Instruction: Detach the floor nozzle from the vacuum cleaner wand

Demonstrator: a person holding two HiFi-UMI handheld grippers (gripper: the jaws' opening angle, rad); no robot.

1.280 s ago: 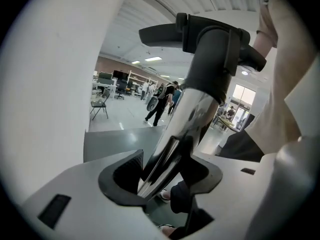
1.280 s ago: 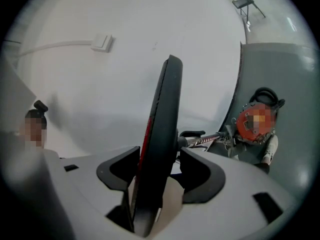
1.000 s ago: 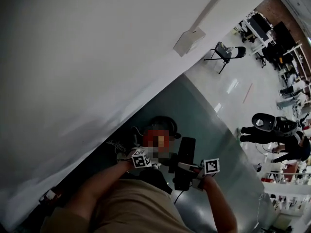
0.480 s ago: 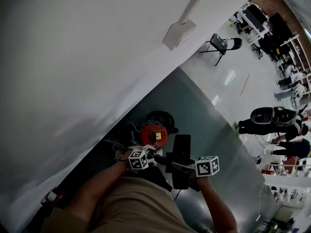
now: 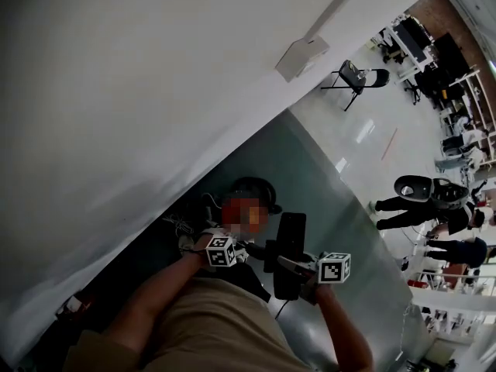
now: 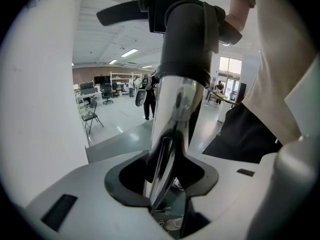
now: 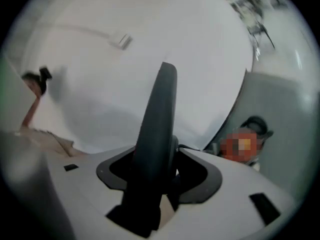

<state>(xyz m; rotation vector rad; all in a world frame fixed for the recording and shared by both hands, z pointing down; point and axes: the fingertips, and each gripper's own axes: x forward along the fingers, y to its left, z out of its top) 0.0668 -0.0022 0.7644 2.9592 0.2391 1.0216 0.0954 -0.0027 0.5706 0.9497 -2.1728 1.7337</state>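
**Two hand-held tools grip a vacuum cleaner near its nozzle**

The black floor nozzle (image 5: pixel 289 253) sits between the two tools, pinched in the jaws of the right tool (image 5: pixel 301 266). Just left of it, the chrome wand (image 6: pixel 172 119) runs between the jaws of the left tool (image 6: pixel 162 204), which have just been closing and pinch it. Beyond both tools lie a grey-green floor (image 5: pixel 325 184) and a white wall (image 5: pixel 139 91).

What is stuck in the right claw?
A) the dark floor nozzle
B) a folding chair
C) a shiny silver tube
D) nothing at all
A: in the right gripper view the dark floor nozzle stands up between the jaws of the right claw and fills the gap between them.
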